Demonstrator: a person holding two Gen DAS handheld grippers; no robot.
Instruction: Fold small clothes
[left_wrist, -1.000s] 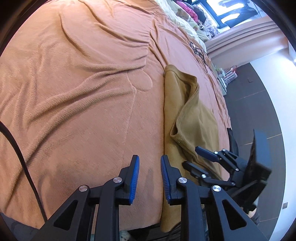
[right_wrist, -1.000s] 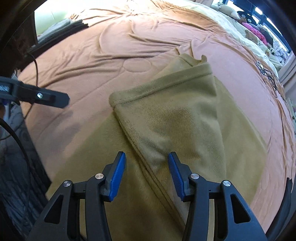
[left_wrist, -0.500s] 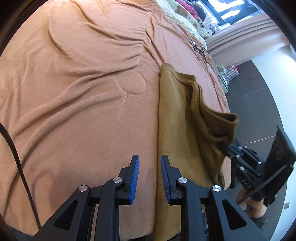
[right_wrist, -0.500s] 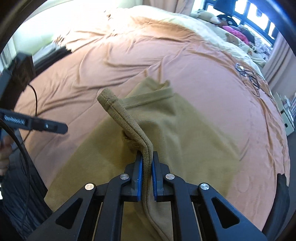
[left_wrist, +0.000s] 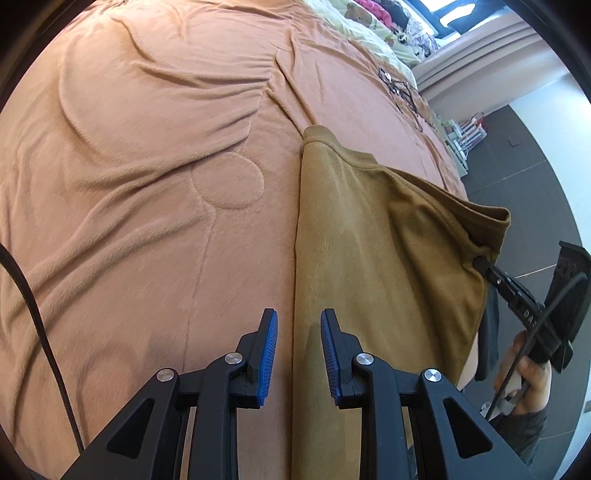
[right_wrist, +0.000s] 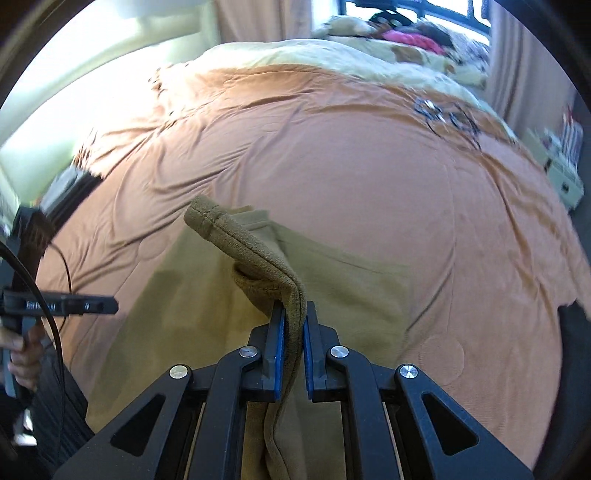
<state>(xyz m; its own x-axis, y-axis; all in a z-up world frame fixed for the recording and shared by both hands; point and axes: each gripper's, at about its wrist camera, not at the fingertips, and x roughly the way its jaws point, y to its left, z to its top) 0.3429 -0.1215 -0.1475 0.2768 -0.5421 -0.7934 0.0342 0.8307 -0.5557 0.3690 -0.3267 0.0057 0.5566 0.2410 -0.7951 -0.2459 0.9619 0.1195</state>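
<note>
1. Left wrist view. The left gripper (left_wrist: 298, 343) hangs over the near end of the bed with its blue pads a little apart and nothing between them; the left edge of the olive-brown fleece garment (left_wrist: 351, 258) runs just below the gap, not pinched. The jaws are probably kept free so they can pin or take that edge once the fold comes across. The tool points steeply down at the orange blanket (left_wrist: 147, 166).

2. Same view, right margin. The right gripper (left_wrist: 484, 264) bites the garment's hemmed edge and lifts it off the blanket, so the cloth rises in a slope from its flat left side. A hand (left_wrist: 528, 376) grips the handle low at the frame edge, with a cable trailing beside it.

3. Right wrist view. The right gripper (right_wrist: 293, 332) is pressed together on a doubled hem of the garment (right_wrist: 351, 295), which stands up between the pads and curls over to the left. The rest lies flat on the blanket (right_wrist: 351, 166). Held so, the flap seems ready to be carried across as a fold. The left gripper (right_wrist: 107, 305) shows at the left margin, apart from the cloth.
</note>
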